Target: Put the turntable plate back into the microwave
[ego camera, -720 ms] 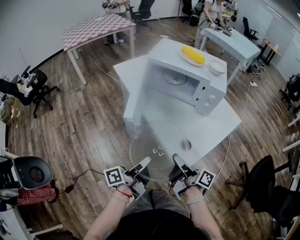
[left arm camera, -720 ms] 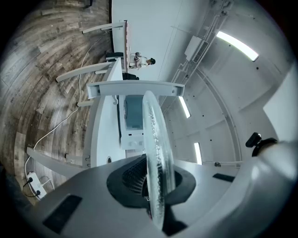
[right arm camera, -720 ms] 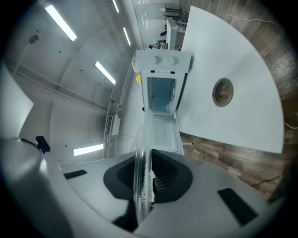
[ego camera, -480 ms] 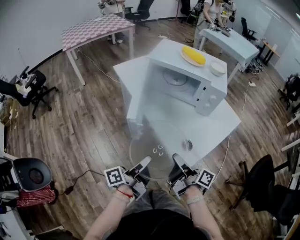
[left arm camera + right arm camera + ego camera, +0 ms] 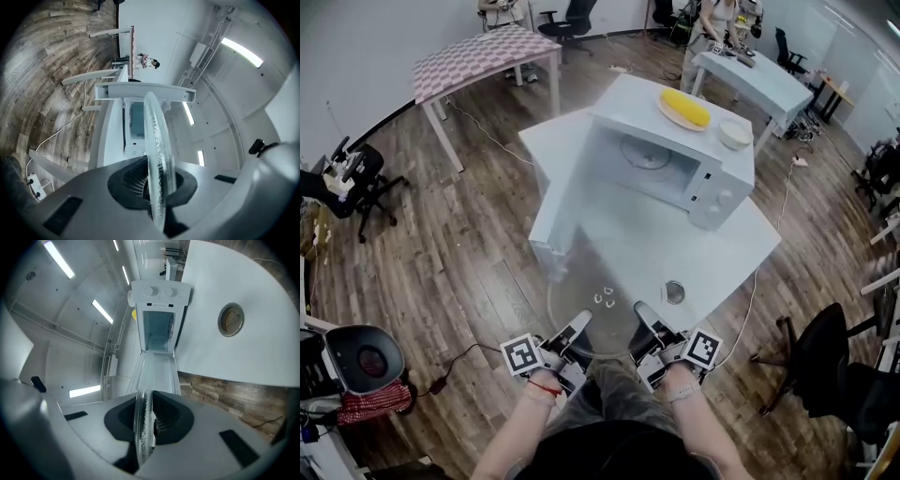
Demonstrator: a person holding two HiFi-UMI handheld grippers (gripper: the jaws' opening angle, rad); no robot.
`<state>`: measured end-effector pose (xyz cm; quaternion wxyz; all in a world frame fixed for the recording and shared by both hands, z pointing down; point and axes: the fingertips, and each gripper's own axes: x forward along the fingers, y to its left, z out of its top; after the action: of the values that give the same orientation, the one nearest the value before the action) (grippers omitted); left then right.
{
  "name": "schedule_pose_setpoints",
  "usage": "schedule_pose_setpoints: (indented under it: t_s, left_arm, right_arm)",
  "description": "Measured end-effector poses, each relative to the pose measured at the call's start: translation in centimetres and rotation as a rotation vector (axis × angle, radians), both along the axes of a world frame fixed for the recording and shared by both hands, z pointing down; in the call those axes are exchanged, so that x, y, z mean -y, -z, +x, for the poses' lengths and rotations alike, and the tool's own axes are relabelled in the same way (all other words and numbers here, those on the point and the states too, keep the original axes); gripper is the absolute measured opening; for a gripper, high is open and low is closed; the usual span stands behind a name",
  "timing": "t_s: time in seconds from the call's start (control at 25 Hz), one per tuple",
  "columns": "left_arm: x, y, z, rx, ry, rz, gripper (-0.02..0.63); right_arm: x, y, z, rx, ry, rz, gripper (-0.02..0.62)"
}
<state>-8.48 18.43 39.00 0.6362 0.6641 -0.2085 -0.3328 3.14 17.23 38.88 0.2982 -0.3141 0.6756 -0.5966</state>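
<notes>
The clear glass turntable plate (image 5: 602, 281) hangs level over the near edge of the white table, held by both grippers at its near rim. My left gripper (image 5: 575, 330) is shut on the rim at the left, my right gripper (image 5: 643, 317) at the right. In the left gripper view the plate (image 5: 158, 154) shows edge-on between the jaws, and likewise the plate (image 5: 143, 427) in the right gripper view. The white microwave (image 5: 670, 150) stands at the far side of the table with its door (image 5: 551, 187) swung open to the left and its cavity (image 5: 645, 161) showing a roller ring.
On top of the microwave lie a plate with yellow food (image 5: 684, 110) and a white bowl (image 5: 734, 134). A round cable hole (image 5: 675, 292) sits in the white table (image 5: 712, 248). Office chairs, a chequered table (image 5: 478, 56) and another desk (image 5: 759, 80) stand around; a cable runs along the floor.
The plate and both grippers have shifted slightly nearer to me and left in view; the whole scene has slid as my head moved. Both grips are unchanged.
</notes>
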Motion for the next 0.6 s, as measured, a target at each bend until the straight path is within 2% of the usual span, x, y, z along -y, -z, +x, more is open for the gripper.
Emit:
schedule_pose_setpoints:
  t_s: [0.28, 0.6]
  left_arm:
    - [3.4, -1.0, 0.0, 0.003, 0.052, -0.023, 0.032]
    - [9.4, -1.8, 2.1, 0.042, 0.058, -0.024, 0.032]
  right_arm:
    - [4.0, -0.9, -0.2, 0.009, 0.036, -0.017, 0.04]
    - [10.0, -2.1, 2.0, 0.019, 0.04, -0.04, 0.04]
